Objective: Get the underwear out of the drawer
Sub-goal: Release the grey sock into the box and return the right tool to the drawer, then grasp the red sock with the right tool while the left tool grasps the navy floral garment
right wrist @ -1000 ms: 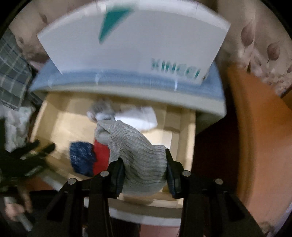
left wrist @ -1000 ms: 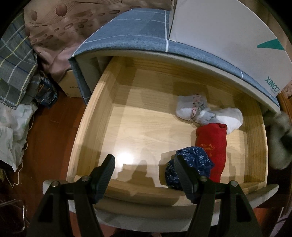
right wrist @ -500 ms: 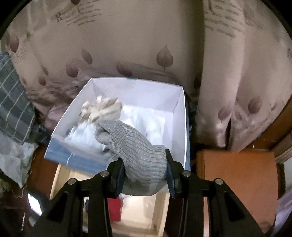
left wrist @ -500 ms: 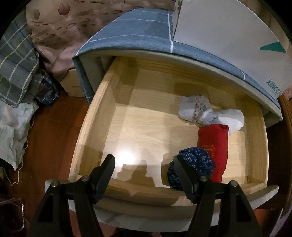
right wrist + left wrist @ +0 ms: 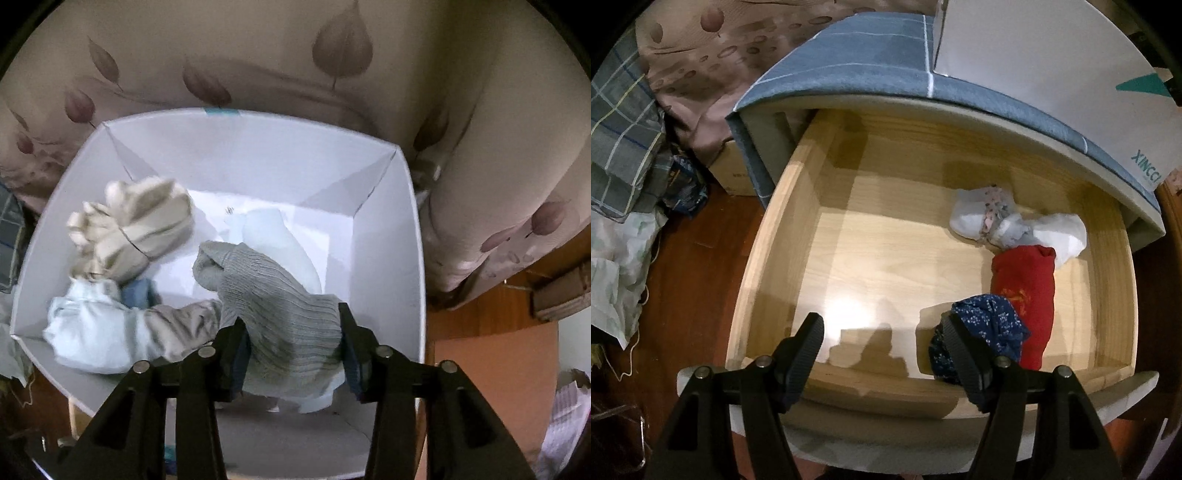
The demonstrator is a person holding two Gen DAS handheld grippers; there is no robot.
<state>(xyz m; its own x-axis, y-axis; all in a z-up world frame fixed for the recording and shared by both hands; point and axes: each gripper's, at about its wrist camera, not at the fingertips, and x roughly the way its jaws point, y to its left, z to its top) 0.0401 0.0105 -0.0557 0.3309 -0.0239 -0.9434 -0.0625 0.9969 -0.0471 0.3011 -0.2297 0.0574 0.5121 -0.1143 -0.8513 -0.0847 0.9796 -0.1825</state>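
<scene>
Wooden drawer [image 5: 768, 258] holds rolled underwear [image 5: 1023, 295].

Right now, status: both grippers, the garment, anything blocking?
Right gripper shut on grey knit roll, above white box. Left gripper open over drawer. Nothing blocking.

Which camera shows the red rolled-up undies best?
The left wrist view: the red roll lies in plain sight in the drawer, beside a blue bundle. The right wrist view doesn't show it, only the white box.

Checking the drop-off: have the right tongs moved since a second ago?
Yes. The right tongs, gripping the grey knit roll, went from the drawer up over the white box.
</scene>
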